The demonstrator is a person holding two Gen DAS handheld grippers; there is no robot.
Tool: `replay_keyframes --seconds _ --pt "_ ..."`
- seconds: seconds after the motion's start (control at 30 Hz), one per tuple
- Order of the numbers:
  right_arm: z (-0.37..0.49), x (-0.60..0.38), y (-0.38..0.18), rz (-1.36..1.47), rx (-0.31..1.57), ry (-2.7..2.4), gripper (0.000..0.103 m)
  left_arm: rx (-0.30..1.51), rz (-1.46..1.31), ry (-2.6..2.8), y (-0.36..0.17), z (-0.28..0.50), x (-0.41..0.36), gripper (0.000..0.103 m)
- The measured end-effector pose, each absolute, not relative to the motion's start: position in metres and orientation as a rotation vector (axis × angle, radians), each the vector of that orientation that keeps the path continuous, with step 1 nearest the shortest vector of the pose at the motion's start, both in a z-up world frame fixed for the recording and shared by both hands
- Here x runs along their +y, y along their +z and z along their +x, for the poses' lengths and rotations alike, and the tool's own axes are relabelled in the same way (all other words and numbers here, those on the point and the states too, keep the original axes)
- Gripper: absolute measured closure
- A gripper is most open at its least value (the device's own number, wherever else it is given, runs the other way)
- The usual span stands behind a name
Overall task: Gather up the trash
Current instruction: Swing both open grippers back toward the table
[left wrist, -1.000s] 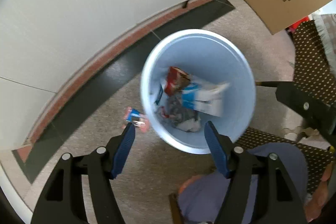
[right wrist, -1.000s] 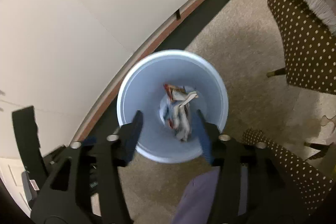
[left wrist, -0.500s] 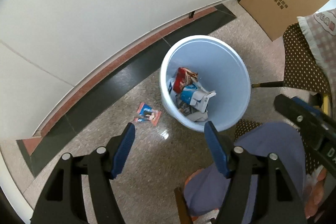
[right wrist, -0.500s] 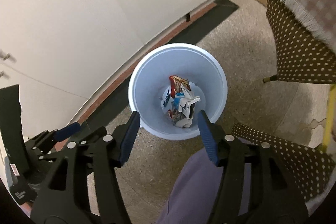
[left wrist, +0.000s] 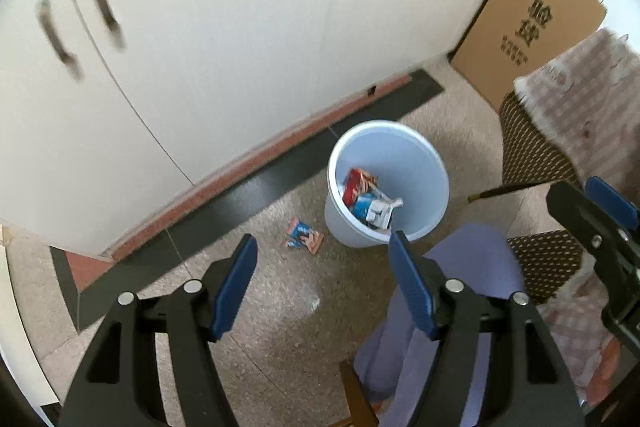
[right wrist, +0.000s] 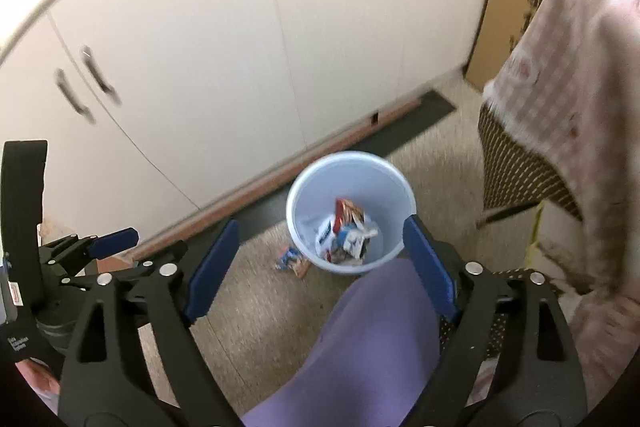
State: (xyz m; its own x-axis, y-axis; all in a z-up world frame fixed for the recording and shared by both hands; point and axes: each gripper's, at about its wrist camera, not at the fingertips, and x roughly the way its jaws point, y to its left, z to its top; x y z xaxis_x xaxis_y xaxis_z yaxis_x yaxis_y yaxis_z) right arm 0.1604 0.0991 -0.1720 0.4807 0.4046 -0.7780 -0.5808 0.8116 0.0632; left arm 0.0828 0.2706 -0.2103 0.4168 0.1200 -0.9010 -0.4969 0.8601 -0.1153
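**Bin's mostly loaded, but one wrapper is on the floor**

So here's where the trash run stands. The pale blue bin (left wrist: pixel 387 187) sits on the speckled floor right by the dark strip under the white cabinets (left wrist: pixel 224 39), and it's got a decent pile in it already: a red snack packet (left wrist: pixel 357 183), a blue-and-white carton (left wrist: pixel 374 207) and some crumpled stuff underneath that's too jumbled to name. That part looks done.

What's left: one small blue-and-orange wrapper (left wrist: pixel 304 235) lying flat on the floor just beside the bin, on the side nearer the cabinets. It also shows in the right wrist view, half tucked behind the bin's base. Nothing else loose on the floor that can be seen, though the chair with the dotted cover (left wrist: pixel 532 151) and the person's purple trouser leg (right wrist: pixel 368 343) hide a fair bit of it.

Grippers: the left gripper (left wrist: pixel 324 287) has its jaws parted fairly wide with nothing between them. The right gripper (right wrist: pixel 320 263) is spreading its jaws right now, and there's nothing between those either. Both are up high, looking down at the bin from well above.

Best guess is it's nearly finished: grab that stray wrapper, drop it in, and that's about it unless something's hiding under the chair.
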Motion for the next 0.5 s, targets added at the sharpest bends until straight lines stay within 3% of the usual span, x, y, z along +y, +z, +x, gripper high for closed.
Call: replay_keyframes --seconds 0.27,0.5 --pt "0.110 0.070 -0.077 -0.129 0.642 0.623 0.013 0.857 -0.303 0.422 -0.111 0.049 0.247 0.033" --pt "0.101 0.026 -0.029 -0.056 0.508 0.555 0.011 0.728 -0.244 0.378 -0.047 0.037 0.210 0.031"
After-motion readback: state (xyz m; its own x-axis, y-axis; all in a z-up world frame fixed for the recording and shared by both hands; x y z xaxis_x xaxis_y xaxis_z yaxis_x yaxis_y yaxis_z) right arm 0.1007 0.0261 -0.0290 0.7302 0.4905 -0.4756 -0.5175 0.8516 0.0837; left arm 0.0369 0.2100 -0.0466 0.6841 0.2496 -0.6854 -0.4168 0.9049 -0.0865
